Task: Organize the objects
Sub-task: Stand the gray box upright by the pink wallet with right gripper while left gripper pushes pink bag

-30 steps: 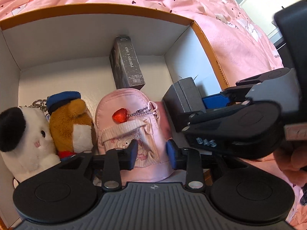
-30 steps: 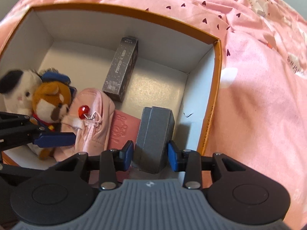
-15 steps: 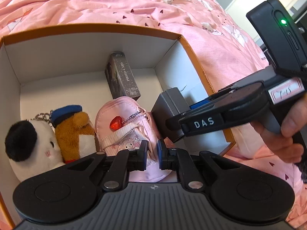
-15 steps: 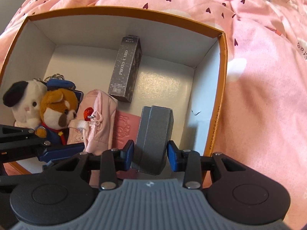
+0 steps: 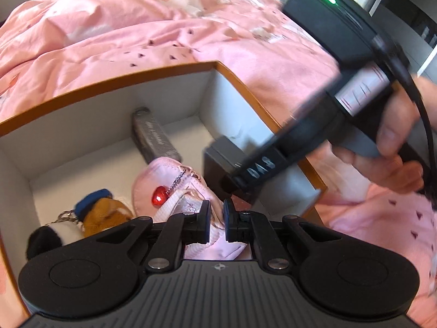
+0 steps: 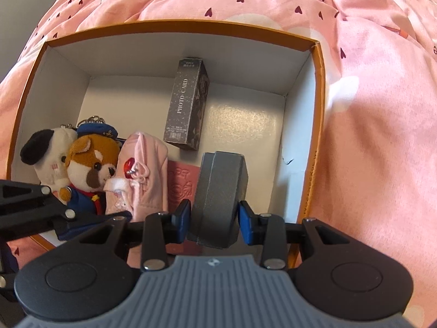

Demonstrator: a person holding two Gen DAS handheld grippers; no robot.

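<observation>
A white-lined orange box (image 6: 174, 26) sits on a pink duvet. It holds a black photo-card carton (image 6: 188, 106), a pink pouch (image 6: 144, 169) with a red heart charm, a brown bear plush (image 6: 87, 169) and a white plush (image 6: 46, 153). My right gripper (image 6: 214, 218) is shut on a dark grey case (image 6: 221, 186), held upright low in the box's near right corner. My left gripper (image 5: 217, 218) is shut, hovering over the pouch (image 5: 169, 175); I see nothing pinched between its pads. The left view also shows the case (image 5: 218, 155) and a hand holding the right gripper.
A flat pink card (image 6: 180, 180) lies on the box floor between the pouch and the grey case. The floor behind the case and around the carton is bare white. Rumpled pink duvet (image 6: 368, 109) surrounds the box on all sides.
The left gripper's jaws have closed from a wide gap to nearly touching, and it has risen and rolled above the pouch. The right gripper still holds the grey case.
</observation>
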